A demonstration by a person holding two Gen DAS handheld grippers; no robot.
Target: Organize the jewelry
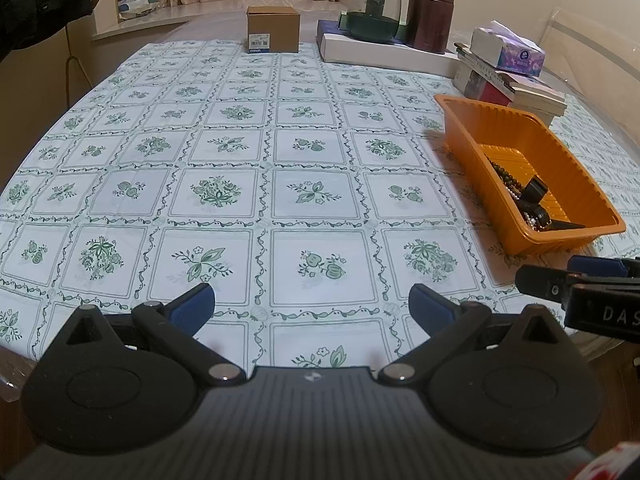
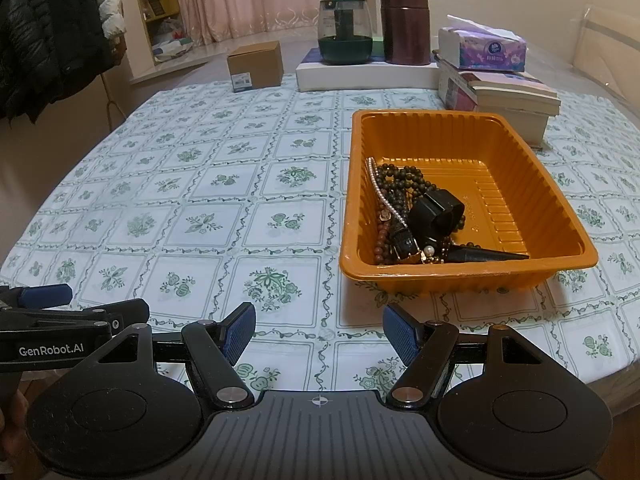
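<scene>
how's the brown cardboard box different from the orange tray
The cardboard box is closed and plain brown with a printed label on its front; the orange tray is open-topped, glossy and ribbed. The box shows nothing of its contents, while the tray holds tangled bead strings and a black piece. The box stands at the table's far edge; the tray sits nearer the grippers. Both rest on the floral tablecloth.

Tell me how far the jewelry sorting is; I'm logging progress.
Done: beads, a pearl strand and black pieces lie heaped in the orange tray; none lies on the tablecloth. In hand: nothing, left gripper and right gripper both open. Left: whether more sorting follows, I cannot tell.
</scene>
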